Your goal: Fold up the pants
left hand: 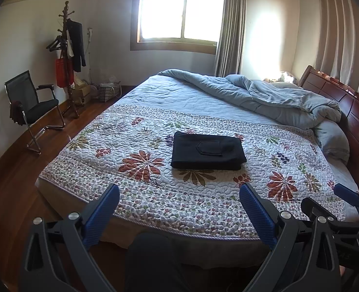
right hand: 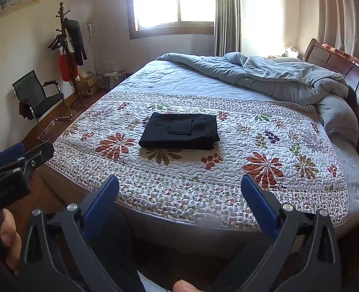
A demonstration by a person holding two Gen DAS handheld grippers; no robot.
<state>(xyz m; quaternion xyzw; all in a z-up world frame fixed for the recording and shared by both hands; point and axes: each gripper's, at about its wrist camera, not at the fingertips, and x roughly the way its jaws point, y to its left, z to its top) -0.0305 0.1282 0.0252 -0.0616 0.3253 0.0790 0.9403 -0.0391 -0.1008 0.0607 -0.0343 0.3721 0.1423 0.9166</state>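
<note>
Pants [left hand: 207, 153] lie folded into a compact dark rectangle, pocket patch facing up, on the floral quilt [left hand: 140, 194] in the middle of the bed [left hand: 169, 92]. Nearest the cameras, the left claw [left hand: 179, 192] hangs over the bed's near edge, fingers spread wide and empty; the right claw [right hand: 180, 181] is likewise wide apart, gripping nothing, well short of the pants. Farther back, a rumpled grey duvet [left hand: 276, 97] is heaped by the wooden headboard [left hand: 345, 99].
</note>
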